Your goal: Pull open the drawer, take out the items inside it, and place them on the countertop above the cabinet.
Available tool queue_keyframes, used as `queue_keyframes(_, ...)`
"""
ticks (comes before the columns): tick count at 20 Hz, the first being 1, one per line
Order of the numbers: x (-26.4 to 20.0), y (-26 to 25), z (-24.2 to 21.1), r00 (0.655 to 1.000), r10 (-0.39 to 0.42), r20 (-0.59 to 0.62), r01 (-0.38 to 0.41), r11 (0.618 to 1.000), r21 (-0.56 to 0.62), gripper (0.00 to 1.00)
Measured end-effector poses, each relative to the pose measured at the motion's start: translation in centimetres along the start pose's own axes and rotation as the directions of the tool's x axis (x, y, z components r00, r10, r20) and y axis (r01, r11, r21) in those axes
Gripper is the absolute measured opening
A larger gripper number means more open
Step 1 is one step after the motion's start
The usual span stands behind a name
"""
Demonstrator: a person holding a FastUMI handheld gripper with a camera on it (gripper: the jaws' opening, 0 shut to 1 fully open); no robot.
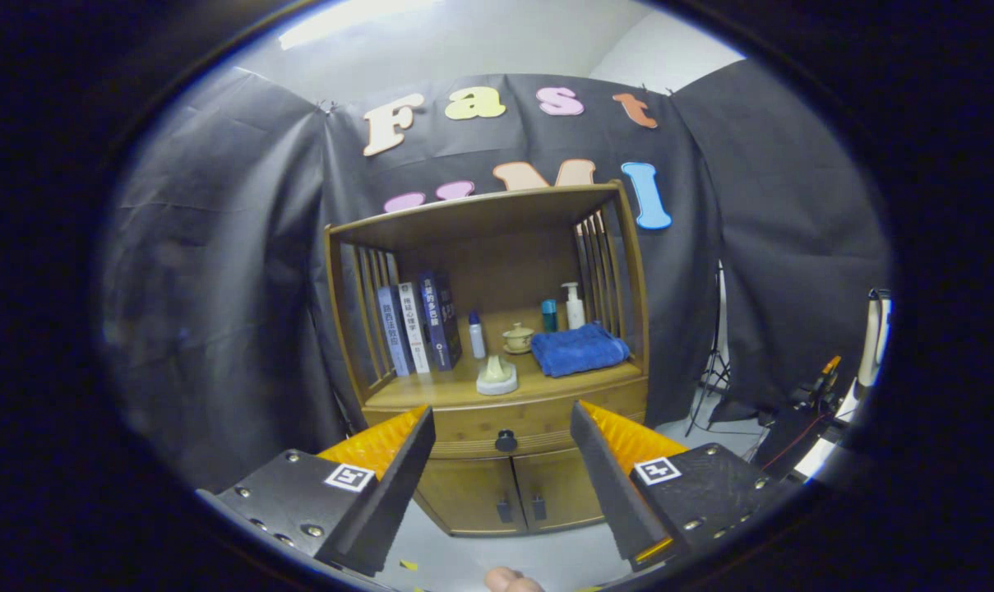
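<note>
- The claw (503,432) stands wide, holding nothing, its fingers (398,473) apart and aimed at the wooden cabinet (497,493) well beyond them.
- The drawer (538,423) is shut; its dark knob (506,441) sits in the gap between the fingers, farther off.
- On the desk (431,388) above the drawer: books (418,325) at the left, a small bottle (477,335), a teacup (517,337), a pale holder (497,376) near the front edge, and a folded blue towel (579,349) at the right with a pump bottle (574,306) behind it.
- Two lower doors (509,493) are closed.
</note>
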State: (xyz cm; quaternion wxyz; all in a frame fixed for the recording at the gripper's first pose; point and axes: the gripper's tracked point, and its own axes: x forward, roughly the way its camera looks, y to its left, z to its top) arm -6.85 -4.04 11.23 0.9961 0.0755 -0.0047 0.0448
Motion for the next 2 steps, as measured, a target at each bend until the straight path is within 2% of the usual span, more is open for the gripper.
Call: queue_keyframes(2, -0.08, 0.33, 0.12, 1.000, 0.007, 0.002, -0.007, 1.000, 0.001, 0.99)
